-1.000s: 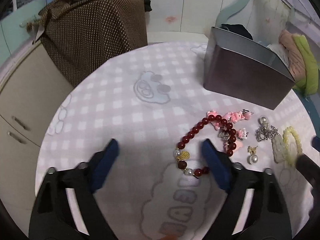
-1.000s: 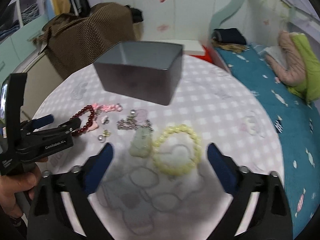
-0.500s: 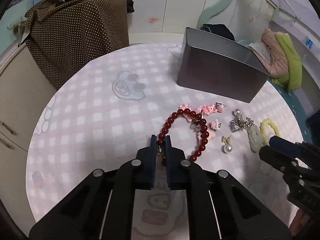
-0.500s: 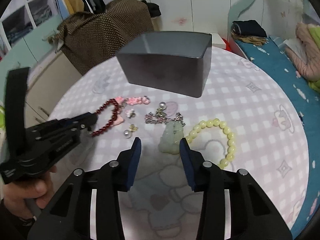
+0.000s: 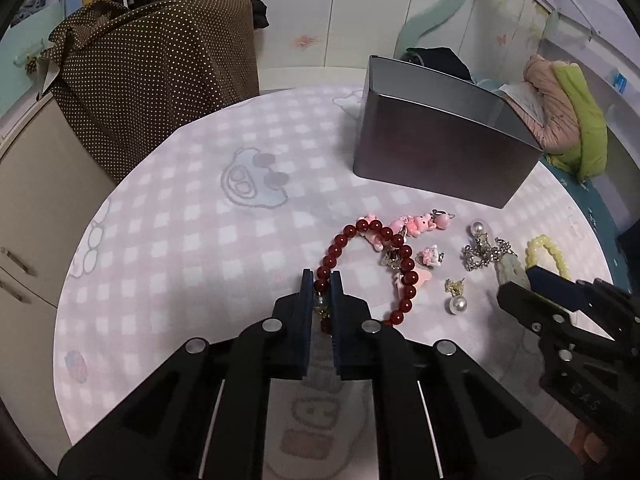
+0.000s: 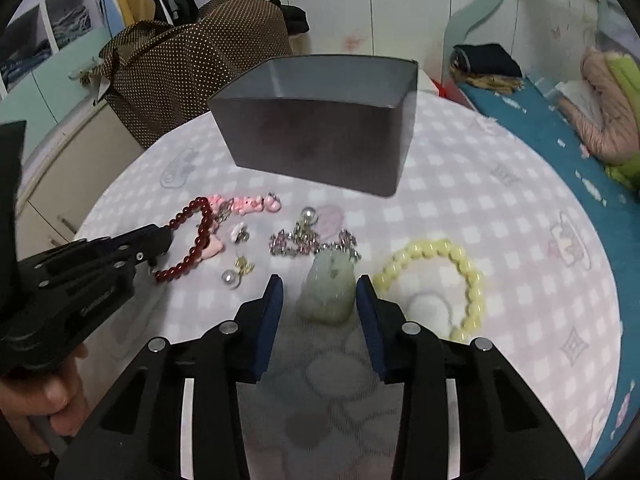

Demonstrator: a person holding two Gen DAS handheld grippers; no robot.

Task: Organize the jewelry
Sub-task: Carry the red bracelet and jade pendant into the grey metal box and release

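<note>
A dark red bead bracelet (image 5: 406,264) lies on the pink checked tablecloth (image 5: 180,240). My left gripper (image 5: 320,276) is shut on its near side, by a pale bead and a gold charm. The right wrist view shows the same gripper (image 6: 160,240) low over the bracelet (image 6: 206,220). A pale green jade pendant (image 6: 328,296) on a silver chain (image 6: 296,240) lies between the fingers of my right gripper (image 6: 318,280). Its jaws stand narrowed, with a gap showing on the left side of the pendant. The left wrist view has that gripper (image 5: 520,286) beside the pendant (image 5: 510,272).
An open grey metal tin (image 6: 312,148) stands behind the jewelry. A yellow bead bracelet (image 6: 468,276), pink charms (image 6: 248,204) and a pearl earring (image 6: 230,278) lie around. A brown dotted cover (image 5: 152,72) sits far left, a blue bed (image 6: 560,128) at the right.
The left jaws went from wide open to shut on the red bracelet. The right jaws narrowed, then came forward so that the pendant now lies between them.
</note>
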